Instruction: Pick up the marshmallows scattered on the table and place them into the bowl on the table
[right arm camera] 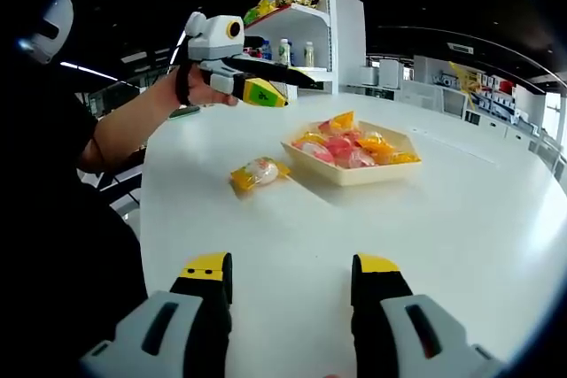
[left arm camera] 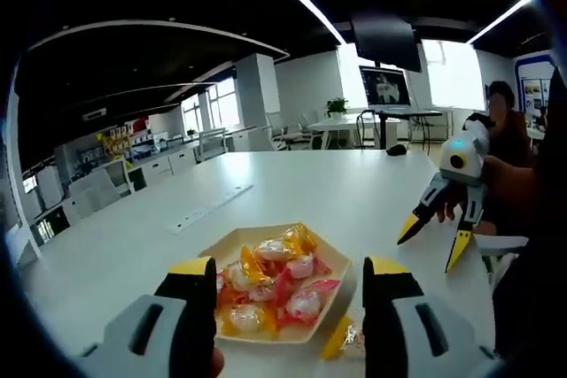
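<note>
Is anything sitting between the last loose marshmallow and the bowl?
Nothing visible. In the right gripper view the marshmallow lies on bare table just beside the bowl, apart from its wall, with only white tabletop between them. The left gripper hovers above, open, not in that gap.

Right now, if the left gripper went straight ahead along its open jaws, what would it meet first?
Most likely the shallow beige hexagonal bowl of wrapped marshmallows, which lies directly between and beyond the left gripper and its open jaws. Depth is unclear; it hovers above the white table, so it might pass over the bowl's rim.
</note>
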`<action>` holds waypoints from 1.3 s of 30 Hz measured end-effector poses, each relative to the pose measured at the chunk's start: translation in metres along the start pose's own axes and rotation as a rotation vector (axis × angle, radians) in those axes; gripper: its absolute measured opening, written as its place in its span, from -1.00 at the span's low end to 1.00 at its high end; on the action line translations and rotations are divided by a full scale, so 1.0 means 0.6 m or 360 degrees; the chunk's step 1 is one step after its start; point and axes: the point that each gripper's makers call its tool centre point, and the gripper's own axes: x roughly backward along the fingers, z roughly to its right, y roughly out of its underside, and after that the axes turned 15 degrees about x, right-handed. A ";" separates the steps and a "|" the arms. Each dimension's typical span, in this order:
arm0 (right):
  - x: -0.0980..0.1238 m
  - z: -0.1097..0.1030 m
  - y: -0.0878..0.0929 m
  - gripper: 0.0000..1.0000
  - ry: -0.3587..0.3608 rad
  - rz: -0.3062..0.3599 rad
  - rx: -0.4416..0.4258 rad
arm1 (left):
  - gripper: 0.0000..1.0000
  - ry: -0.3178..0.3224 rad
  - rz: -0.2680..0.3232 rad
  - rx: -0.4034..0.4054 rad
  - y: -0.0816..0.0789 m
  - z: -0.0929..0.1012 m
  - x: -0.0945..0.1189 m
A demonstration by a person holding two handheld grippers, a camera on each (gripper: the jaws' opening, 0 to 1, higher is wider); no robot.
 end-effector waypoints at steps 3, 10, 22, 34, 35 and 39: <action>0.001 0.000 0.001 0.07 0.0001 -0.0003 0.0000 | 0.33 0.0019 -0.0018 -0.0037 0.003 0.005 0.001; -0.001 -0.001 -0.001 0.07 -0.0003 0.0001 0.0002 | 0.33 0.0060 -0.0067 -0.0077 0.016 0.014 0.001; 0.002 0.001 -0.001 0.07 0.0003 -0.0002 0.0004 | 0.31 0.0183 -0.0086 -0.0128 0.022 0.042 0.011; 0.001 0.001 -0.002 0.07 -0.0001 -0.0006 0.0009 | 0.25 0.0241 -0.0152 -0.0217 0.040 0.055 0.012; 0.001 0.001 -0.002 0.07 -0.0001 -0.0007 0.0009 | 0.24 0.0252 -0.0153 -0.0227 0.042 0.058 0.012; 0.000 0.000 -0.002 0.07 -0.0002 -0.0006 0.0007 | 0.20 0.0290 -0.0143 -0.0225 0.045 0.068 0.013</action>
